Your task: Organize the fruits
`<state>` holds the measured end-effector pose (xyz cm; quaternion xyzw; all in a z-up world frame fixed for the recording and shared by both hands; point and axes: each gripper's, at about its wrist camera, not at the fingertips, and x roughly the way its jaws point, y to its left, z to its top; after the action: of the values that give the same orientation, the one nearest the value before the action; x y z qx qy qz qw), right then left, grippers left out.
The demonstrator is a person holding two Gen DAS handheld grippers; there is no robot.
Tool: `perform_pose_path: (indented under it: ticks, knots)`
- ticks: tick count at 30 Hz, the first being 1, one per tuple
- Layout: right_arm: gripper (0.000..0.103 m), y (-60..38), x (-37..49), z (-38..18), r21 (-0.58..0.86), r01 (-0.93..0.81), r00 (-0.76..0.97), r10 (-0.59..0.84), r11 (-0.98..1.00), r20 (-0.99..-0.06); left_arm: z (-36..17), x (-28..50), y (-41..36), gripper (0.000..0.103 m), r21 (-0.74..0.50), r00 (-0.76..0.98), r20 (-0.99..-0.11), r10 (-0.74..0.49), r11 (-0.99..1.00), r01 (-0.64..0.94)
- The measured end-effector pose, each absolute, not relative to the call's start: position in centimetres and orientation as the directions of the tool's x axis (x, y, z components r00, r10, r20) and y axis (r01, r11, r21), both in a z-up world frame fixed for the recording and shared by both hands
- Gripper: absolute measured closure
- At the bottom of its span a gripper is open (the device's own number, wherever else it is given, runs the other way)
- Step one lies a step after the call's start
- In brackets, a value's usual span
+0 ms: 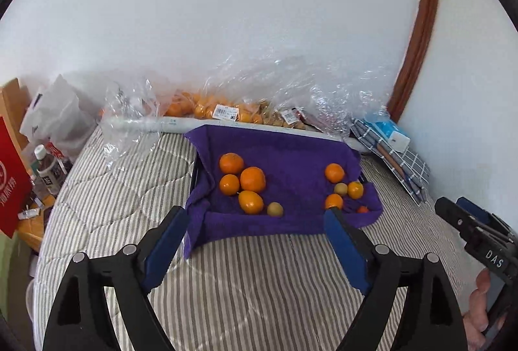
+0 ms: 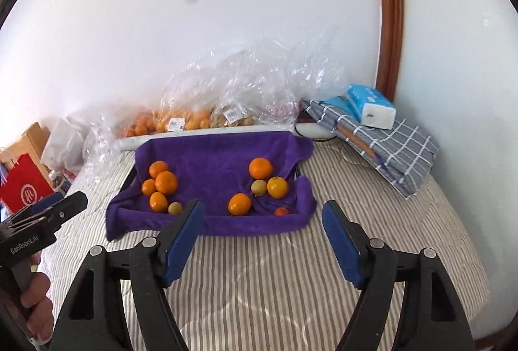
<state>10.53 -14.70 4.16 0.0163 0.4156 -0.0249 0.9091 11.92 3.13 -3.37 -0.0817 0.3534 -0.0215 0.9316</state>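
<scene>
Left wrist: left gripper (image 1: 255, 223) spread wide, empty | right gripper (image 2: 262, 216) likewise | oranges (image 1: 252, 179) in two clusters on purple towel (image 1: 291, 153) | likely pre-grasp; next move needed approach, straddle one fruit

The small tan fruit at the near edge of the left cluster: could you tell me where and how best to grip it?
Grip the tan fruit across its round middle, coming from above. An orange sits close on its left and the purple towel folds up just in front, so set the open left gripper fingers front and back.
</scene>
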Motion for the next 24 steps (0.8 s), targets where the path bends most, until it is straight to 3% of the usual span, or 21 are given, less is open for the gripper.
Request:
perform_pose_path:
  ticks: [2,4,8,24]
  knots:
    - [0.026,-15.0,9.1,5.3,0.012,0.072,0.662,-0.039,0.997,-0.748,-2.7,10.4,2.9,0.013,-0.163,0.762,-0.642,-0.090,0.986,-0.021]
    - [0.013,-15.1,7.5,6.2,0.015,0.088,0.680,-0.049,0.996,-0.732,-2.2,8.9,2.7,0.010,-0.166,0.771,-0.631,-0.085,0.986,-0.027]
    - [0.005,-15.4,4.9,7.6,0.006,0.091,0.704,-0.061,0.996,-0.707,-1.5,6.6,2.3,0.009,-0.158,0.782,-0.619,-0.073,0.987,-0.033]
    - [0.003,-15.6,0.3,8.0,-0.013,0.086,0.709,-0.070,0.996,-0.702,-1.0,3.2,1.5,0.007,-0.147,0.794,-0.605,-0.061,0.988,-0.037]
